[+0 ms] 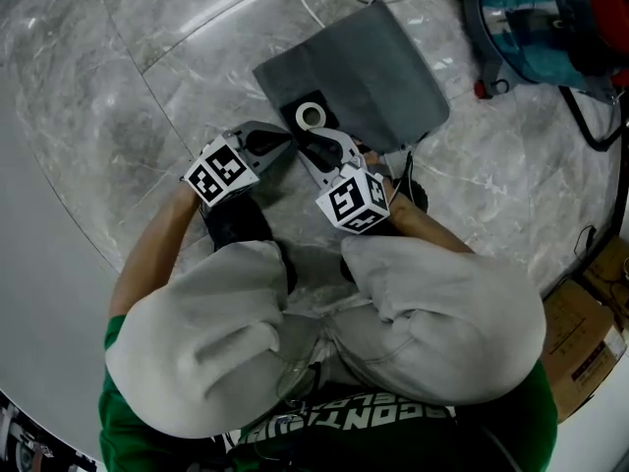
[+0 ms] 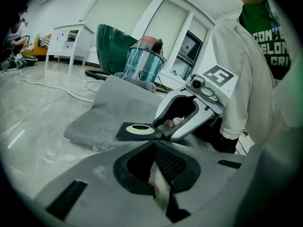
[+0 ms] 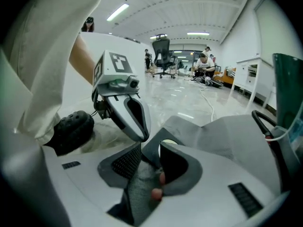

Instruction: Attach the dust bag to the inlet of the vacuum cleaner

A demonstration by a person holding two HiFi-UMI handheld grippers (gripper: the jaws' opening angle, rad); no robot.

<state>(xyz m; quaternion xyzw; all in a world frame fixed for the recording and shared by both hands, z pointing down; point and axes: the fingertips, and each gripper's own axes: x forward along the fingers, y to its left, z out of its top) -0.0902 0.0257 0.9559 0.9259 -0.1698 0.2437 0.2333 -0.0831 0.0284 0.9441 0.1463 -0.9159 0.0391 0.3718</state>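
The grey dust bag [image 1: 378, 72] lies flat on the marble floor, its black collar [image 1: 316, 132] with a pale ring toward me. My right gripper [image 1: 307, 142] stands open, with the collar's corner [image 3: 152, 151] and some bag fabric between its jaws. In the left gripper view those jaws [image 2: 165, 129] straddle the collar's [image 2: 128, 132] near edge. My left gripper [image 1: 290, 140] is shut, its tips [image 2: 153, 144] just short of the collar, right beside the right gripper; nothing shows in its grip. The vacuum cleaner [image 1: 541, 28] stands beyond the bag; its inlet is not visible.
I am squatting, knees and dark shoes [image 1: 236, 222] close behind the grippers. A white cable [image 1: 307, 3] runs past the bag's far edge. Cardboard boxes [image 1: 590, 332] sit at the right. A green tub [image 2: 111, 41] stands behind the vacuum's canister [image 2: 142, 64].
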